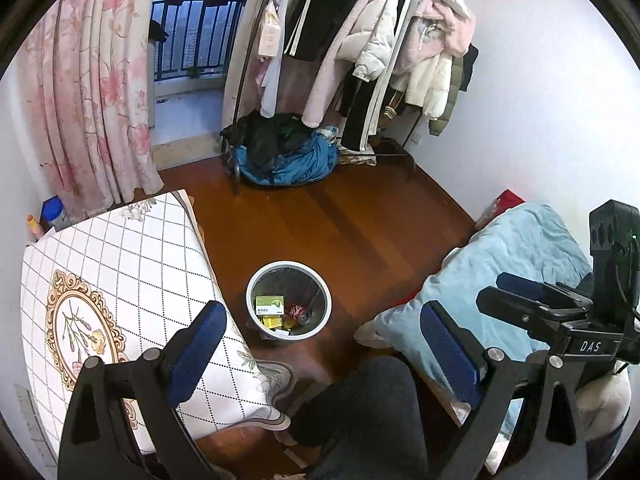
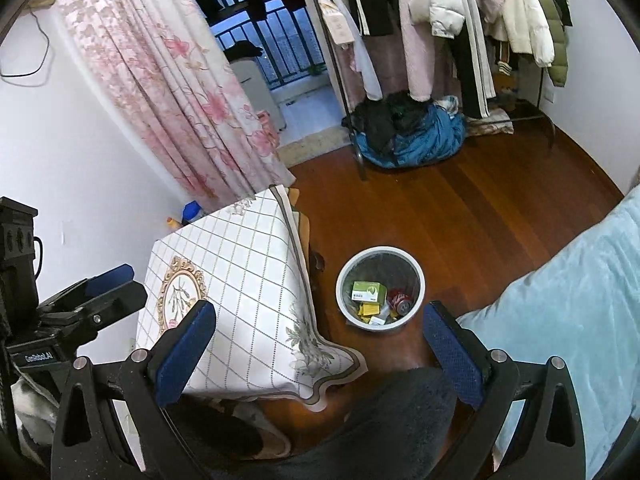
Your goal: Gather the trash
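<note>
Both claws held high and idle. My left claw (image 1: pixel 324 344) has its jaws wide with nothing between them; my right claw (image 2: pixel 320 344) the same, wide and empty. I judge they hang up here because the collecting looks done: the trash sits in the round grey bin (image 1: pixel 289 299) on the floor, between the bench and the bed. Inside it, a green-and-white box (image 2: pixel 368 292), a red can (image 2: pixel 401 301) and small yellow packets (image 2: pixel 370 310). The bench (image 1: pixel 120 280), under a white grid-pattern cloth with a floral medallion, shows no litter on the part in view. Floor (image 2: pixel 460 216) is dark polished wood, no scraps in the open stretch. Pale blue blanket (image 1: pixel 500 272) over the bed to my right. Pink floral curtain (image 2: pixel 168 92) at the balcony door, clothes rack (image 1: pixel 380 40) heavy with coats, blue bundle (image 1: pixel 288 160) at its foot. My knee in dark fabric lies below both cameras.
</note>
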A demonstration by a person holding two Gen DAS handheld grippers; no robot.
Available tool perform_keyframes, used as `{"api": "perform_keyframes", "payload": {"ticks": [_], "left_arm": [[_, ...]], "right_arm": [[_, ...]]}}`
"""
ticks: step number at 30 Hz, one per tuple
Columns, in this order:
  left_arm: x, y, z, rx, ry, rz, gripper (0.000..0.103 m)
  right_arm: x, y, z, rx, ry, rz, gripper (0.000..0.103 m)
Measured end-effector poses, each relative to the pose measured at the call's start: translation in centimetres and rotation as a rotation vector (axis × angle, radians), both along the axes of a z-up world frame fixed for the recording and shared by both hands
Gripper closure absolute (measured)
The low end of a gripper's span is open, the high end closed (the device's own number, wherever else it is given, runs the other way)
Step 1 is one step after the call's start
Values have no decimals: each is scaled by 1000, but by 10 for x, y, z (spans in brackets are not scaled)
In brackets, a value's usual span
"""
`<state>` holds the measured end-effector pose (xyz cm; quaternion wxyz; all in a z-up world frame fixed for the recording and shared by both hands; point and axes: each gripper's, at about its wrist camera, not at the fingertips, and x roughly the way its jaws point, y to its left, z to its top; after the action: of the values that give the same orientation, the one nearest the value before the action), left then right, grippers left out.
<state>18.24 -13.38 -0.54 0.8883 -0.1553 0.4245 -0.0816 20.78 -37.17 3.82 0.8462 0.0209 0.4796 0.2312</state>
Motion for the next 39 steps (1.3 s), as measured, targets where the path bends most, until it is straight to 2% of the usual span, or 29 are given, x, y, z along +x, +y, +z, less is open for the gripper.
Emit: {"api": "perform_keyframes", "payload": {"ticks": [5, 24, 39], "left_arm": [[-7, 4, 8, -4, -17, 2, 4], [-12, 1, 15, 14, -26, -1, 1], [-16, 3, 12, -14, -17, 5, 0]], "right_arm": [[-3, 4, 12, 2, -12, 14, 0], [-9, 10, 11, 10, 0, 37, 0], [-12, 7, 15, 10, 14, 58, 0]]}}
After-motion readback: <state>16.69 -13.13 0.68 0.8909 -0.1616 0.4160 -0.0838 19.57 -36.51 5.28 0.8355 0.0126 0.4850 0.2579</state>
